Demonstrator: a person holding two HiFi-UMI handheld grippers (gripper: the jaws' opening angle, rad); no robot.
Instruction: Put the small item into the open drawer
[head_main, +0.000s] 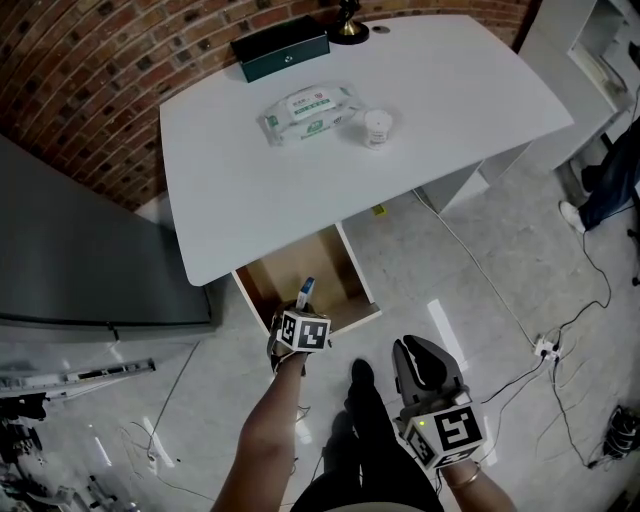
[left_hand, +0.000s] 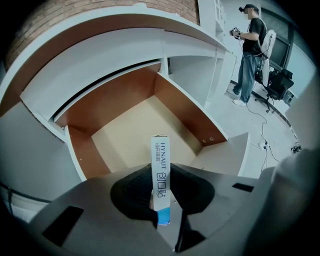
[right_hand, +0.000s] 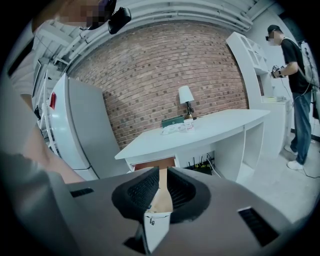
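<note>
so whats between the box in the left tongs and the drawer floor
Nothing. In the left gripper view the small box points at the bare floor of the open drawer, with only air between.

Left forearm (head_main: 268, 425) bare, extended forward; left tool (head_main: 303, 303) clamped on a slim box (left_hand: 161, 172). Right tool (head_main: 418, 352) held back, close to the body; jaws drawn close together, nothing between them.
</note>
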